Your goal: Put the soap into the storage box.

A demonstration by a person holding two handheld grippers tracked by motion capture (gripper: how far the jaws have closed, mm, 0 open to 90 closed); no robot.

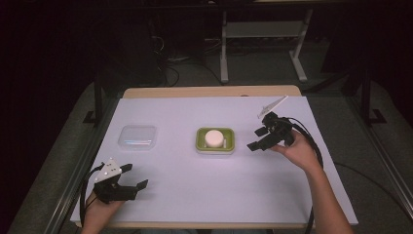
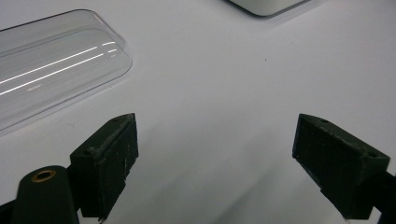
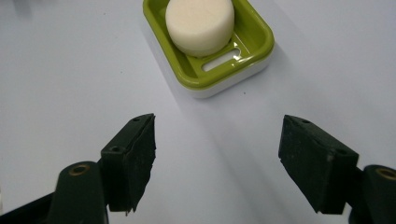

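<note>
Soap (image 1: 213, 138), a round white cake, sits inside a green soap dish (image 1: 230, 142) with a white base, near the middle of the white sheet (image 1: 204, 190) that covers the table; in the right gripper view the cake (image 3: 200, 23) rests toward one end of the dish (image 3: 259, 44), with a slot in the dish floor showing beside it. To the left of the dish, well apart from it, a clear plastic lid (image 1: 138, 136) lies flat on the sheet. The right gripper (image 1: 257, 138) is held above the sheet just to the right of the dish, its jaws spread wide and pointing toward the dish, with nothing between them. The left gripper (image 1: 135, 176) is near the front left corner of the sheet, below the lid, and its jaws are likewise spread apart and empty; in its own view the clear lid (image 2: 56, 70) lies ahead and to the left, and a corner of the dish base (image 2: 266, 7) shows at the top edge
</note>
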